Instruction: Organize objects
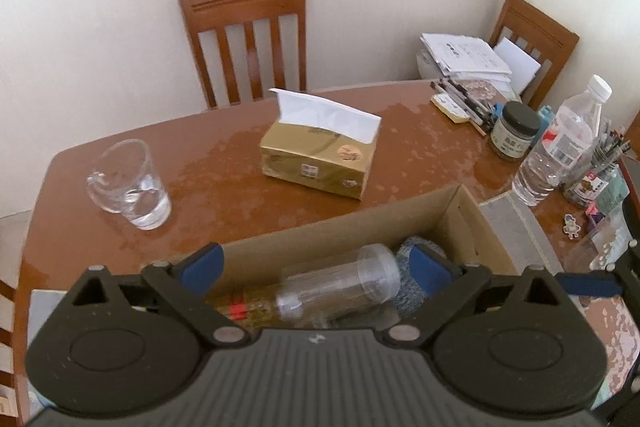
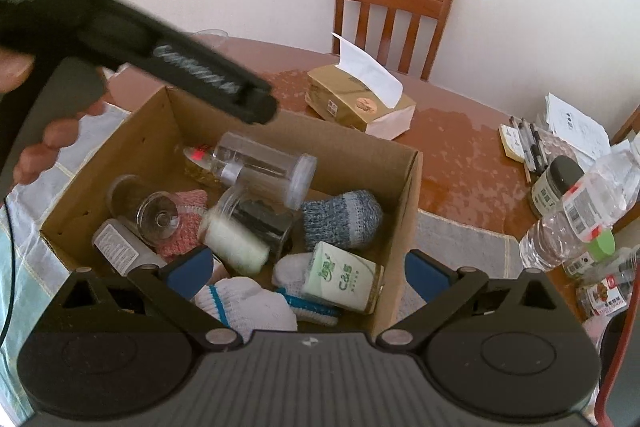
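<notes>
Both hand-held grippers [image 1: 316, 265] [image 2: 308, 269] agape above cardboard box [image 2: 400, 227]

The green-and-white tissue pack [image 2: 342, 277] in the box [image 2: 404, 227], lower centre of the right wrist view, reads "C&S". Print on the gold tissue box [image 1: 318, 163], dark-lidded jar [image 1: 514, 131], water bottle [image 1: 560, 147] and papers [image 1: 464, 57] is too small to read.

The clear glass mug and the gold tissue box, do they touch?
Apart. The left wrist view shows bare brown table between the clear glass mug and the gold tissue box.
</notes>
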### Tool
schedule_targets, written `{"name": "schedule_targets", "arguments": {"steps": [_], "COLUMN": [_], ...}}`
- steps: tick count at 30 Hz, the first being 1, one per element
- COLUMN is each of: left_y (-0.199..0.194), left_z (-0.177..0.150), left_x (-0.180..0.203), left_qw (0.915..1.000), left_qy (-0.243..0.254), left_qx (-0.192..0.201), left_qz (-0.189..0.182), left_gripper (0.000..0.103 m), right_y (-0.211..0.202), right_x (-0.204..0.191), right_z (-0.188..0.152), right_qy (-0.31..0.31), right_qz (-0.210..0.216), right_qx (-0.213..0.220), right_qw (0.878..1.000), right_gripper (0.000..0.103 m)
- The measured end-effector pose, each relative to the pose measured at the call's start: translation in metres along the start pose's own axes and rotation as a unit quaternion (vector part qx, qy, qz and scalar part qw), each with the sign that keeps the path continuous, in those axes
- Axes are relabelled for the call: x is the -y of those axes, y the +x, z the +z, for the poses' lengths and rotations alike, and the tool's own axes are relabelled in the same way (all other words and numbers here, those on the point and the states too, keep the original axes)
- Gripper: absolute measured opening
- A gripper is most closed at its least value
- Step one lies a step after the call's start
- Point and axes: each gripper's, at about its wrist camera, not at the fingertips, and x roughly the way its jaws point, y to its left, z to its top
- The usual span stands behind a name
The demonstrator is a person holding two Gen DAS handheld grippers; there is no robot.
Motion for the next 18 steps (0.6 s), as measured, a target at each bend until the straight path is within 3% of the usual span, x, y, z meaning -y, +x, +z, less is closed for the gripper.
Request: {"name": "schedule_targets", "arguments": {"steps": [8,18], "left_y": [-0.037,-0.070], "left_z": [-0.043,-0.123], "left_x": [-0.011,-0.018], "left_qw": [0.9982,0.9896], "left_qy": [-0.017,-0.101], "left_qx": [0.016,-0.053], "left_qz": [0.055,0.087], "left_gripper": [0.101,0.101], "right_y": [-0.010,-0.014], "right_x": [0.002,-0.010], "right_z": [-0.001,-0.033], "right_qy": [0.035,0.123], "right_qz": [-0.009,-0.026], "right_qx": [-0.014,-0.091], "right_qw": [0.999,0.988], "right_gripper": [0.103,0.103]}}
